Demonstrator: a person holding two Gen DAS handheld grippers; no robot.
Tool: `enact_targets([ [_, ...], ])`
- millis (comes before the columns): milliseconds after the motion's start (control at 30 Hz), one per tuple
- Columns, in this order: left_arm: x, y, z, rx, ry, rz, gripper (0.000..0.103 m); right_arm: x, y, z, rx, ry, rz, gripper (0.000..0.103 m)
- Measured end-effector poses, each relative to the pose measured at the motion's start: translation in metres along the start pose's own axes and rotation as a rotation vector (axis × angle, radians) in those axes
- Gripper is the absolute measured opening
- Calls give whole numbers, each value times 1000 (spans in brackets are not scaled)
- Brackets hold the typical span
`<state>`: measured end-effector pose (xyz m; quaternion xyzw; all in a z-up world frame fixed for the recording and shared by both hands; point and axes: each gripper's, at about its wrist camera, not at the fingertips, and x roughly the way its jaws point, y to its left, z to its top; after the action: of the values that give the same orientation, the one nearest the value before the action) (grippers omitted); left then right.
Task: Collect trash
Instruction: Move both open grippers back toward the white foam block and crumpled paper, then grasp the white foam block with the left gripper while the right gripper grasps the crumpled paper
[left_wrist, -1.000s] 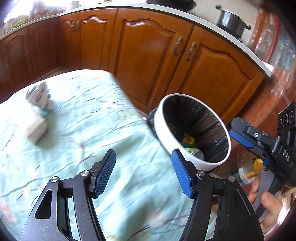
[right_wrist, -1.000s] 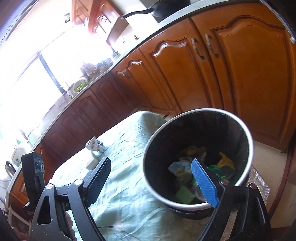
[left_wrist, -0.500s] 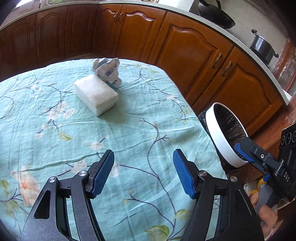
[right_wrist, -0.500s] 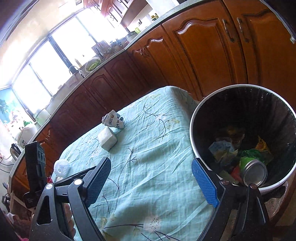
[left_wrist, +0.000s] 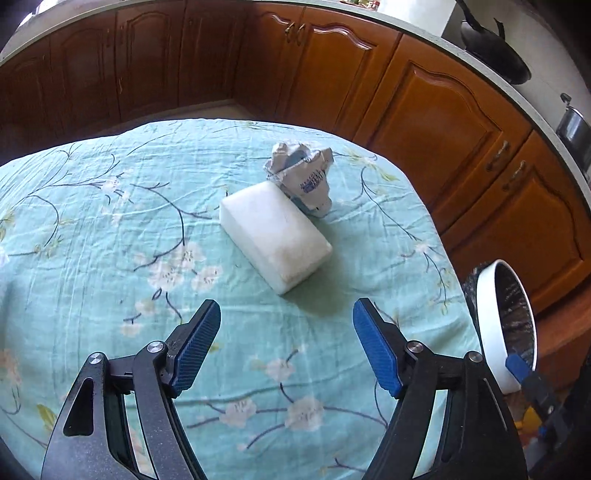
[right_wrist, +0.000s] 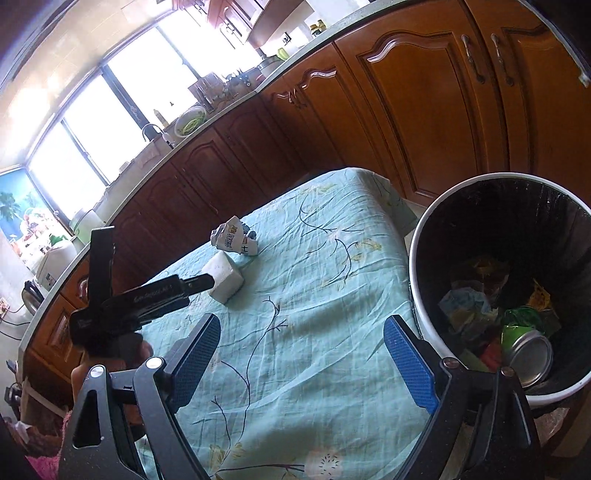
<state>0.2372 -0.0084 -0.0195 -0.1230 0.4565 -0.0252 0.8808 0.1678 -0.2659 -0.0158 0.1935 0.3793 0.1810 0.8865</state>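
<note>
**Two scraps left, bin at the table's edge**

While the left gripper (left_wrist: 286, 343) hangs over the floral tablecloth (left_wrist: 92, 229) in the left wrist view, its jaws are opening with nothing between them. The white block (left_wrist: 275, 238) lies at centre frame, touching the crumpled wrapper (left_wrist: 303, 177) just above it. A loose approach would likely nudge the block into the wrapper, or pinch cloth. Bare cloth fills the left half; the table edge curves close at right.

Seen from the right wrist, the right gripper (right_wrist: 319, 354) stands wide and empty. The bin (right_wrist: 417, 258), at right, hugs the table edge, a can (right_wrist: 526, 356) inside; a careless swing could clip its rim.
</note>
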Motion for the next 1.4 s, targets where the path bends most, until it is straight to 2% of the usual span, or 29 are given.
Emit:
enact_targets([
  [167,22,-10,31,20,-17,80,84,12,-1,11,5,8,2,91],
  [233,34,-12,38,32,-1,136,85,18,0,17,3,7,7,91],
  [367,50,-12,38,55,4,161,83,34,7,31,-13,11,25,91],
  [467,47,-10,30,96,-6,92,63,51,15,40,-30,23,42,91],
  [567,33,-6,23,137,-35,63,59,72,26,47,-55,50,59,84],
  [633,20,2,19,131,-47,20,57,90,35,51,-73,81,75,76],
  [700,5,13,15,128,-56,-4,56,107,48,53,-99,101,87,75],
  [733,-2,18,12,124,-58,-25,49,115,55,54,-116,109,91,75],
  [767,-7,24,10,120,-43,-48,13,124,63,55,-133,121,100,75],
  [800,-11,29,8,112,-22,-63,7,132,69,55,-144,131,109,74],
  [833,-15,35,5,105,-12,-80,7,139,76,56,-158,140,115,74],
  [933,-23,48,-7,109,-4,-61,7,160,91,61,-188,144,95,72],
  [1033,-25,63,-16,75,12,-68,7,183,95,66,-183,187,86,69],
  [1100,-25,70,-19,52,11,-73,18,200,97,65,-175,230,83,69],
  [1133,-26,74,-19,37,8,-77,24,206,98,63,-173,248,88,64],
  [1167,-27,77,-20,23,2,-79,36,211,100,60,-178,265,89,57],
  [1200,-28,79,-19,6,-5,-83,44,211,101,57,-188,271,76,41],
  [1233,-30,82,-18,-11,-11,-92,47,209,102,55,-194,260,72,27],
  [1267,-31,83,-17,-24,-14,-101,49,204,102,55,-193,252,92,19],
  [1333,-32,83,-13,-42,-19,-117,54,186,100,53,-180,231,106,17],
  [1400,-34,82,-9,-47,-32,-120,68,168,96,51,-183,201,99,16],
])
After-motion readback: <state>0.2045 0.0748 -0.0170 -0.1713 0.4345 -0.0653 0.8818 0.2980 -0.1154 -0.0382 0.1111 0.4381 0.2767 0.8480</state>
